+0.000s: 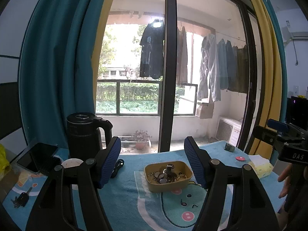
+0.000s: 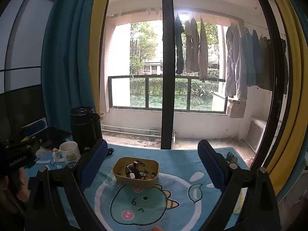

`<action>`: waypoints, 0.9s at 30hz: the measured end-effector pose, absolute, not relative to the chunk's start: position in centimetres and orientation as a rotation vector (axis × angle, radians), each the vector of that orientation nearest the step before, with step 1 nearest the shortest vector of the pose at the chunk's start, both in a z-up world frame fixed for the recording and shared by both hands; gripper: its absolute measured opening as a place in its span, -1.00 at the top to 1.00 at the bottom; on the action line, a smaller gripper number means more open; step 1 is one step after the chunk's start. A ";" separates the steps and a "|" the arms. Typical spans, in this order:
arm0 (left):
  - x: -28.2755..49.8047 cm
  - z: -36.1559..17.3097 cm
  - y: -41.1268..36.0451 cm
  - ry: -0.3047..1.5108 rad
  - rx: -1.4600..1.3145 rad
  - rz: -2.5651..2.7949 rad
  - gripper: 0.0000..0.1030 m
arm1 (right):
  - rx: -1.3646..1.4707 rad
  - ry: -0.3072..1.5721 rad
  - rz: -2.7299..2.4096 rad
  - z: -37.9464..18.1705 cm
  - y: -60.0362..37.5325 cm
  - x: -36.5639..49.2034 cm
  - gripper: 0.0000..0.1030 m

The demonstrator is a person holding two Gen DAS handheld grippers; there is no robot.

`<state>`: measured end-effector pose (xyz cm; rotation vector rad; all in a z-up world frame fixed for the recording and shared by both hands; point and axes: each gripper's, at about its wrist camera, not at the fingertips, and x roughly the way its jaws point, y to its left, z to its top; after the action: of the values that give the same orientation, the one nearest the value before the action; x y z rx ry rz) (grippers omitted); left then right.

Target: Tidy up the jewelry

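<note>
While both tools hang above the blue mat (image 2: 173, 198) with nothing between their pads, the left tool (image 1: 152, 161) and the right tool (image 2: 152, 165) stand released, and the jewelry (image 2: 137, 170) lies heaped in the yellow tray (image 2: 123, 177) on the table. I judge it best to lower one tool slowly onto a single piece and steady the tray with the other. The kettle (image 1: 84, 132) and mug (image 2: 69, 152) crowd the left; the right side has more room

A lived-in home: beyond the sliding glass door (image 1: 169, 67), laundry (image 1: 209, 67) hangs on a balcony, while a kettle (image 1: 84, 134) and mug (image 2: 69, 152) sit before it.
</note>
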<state>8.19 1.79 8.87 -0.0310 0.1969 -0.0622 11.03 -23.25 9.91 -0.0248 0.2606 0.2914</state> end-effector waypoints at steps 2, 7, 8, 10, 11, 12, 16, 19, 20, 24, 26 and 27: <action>8.2 8.8 1.8 0.199 -0.031 -0.062 -0.38 | -0.023 0.262 0.290 9.9 -23.3 11.1 -0.83; 8.1 8.8 1.8 0.202 -0.030 -0.055 -0.38 | -0.025 0.263 0.291 9.8 -23.4 11.1 -0.83; 8.1 8.8 1.8 0.203 -0.031 -0.054 -0.38 | -0.027 0.264 0.292 9.8 -23.4 11.0 -0.83; 8.1 8.9 1.8 0.205 -0.033 -0.051 -0.38 | -0.030 0.267 0.294 9.8 -23.3 11.1 -0.83; 8.2 8.9 1.8 0.206 -0.034 -0.051 -0.38 | -0.031 0.269 0.294 9.8 -23.4 11.1 -0.83; 8.2 8.9 1.8 0.206 -0.033 -0.051 -0.38 | -0.031 0.270 0.294 9.8 -23.4 11.1 -0.83; 8.2 8.9 1.8 0.210 -0.034 -0.053 -0.38 | -0.029 0.274 0.291 9.8 -23.5 11.2 -0.83; 8.1 9.0 1.8 0.210 -0.035 -0.054 -0.38 | -0.029 0.275 0.292 9.9 -23.5 11.2 -0.83; 8.1 9.0 1.8 0.211 -0.035 -0.053 -0.38 | -0.030 0.275 0.292 9.9 -23.4 11.2 -0.83; 8.2 8.9 1.7 0.213 -0.036 -0.053 -0.38 | -0.031 0.279 0.294 9.8 -23.4 11.3 -0.83; 8.2 8.9 1.8 0.212 -0.036 -0.054 -0.38 | -0.030 0.279 0.294 9.9 -23.4 11.3 -0.83; 8.2 8.9 1.7 0.212 -0.036 -0.053 -0.38 | -0.031 0.279 0.294 9.9 -23.4 11.3 -0.83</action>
<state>8.19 1.75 8.94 -0.0362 0.2122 -0.0534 11.28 -23.42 9.85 -0.0306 0.2792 0.2941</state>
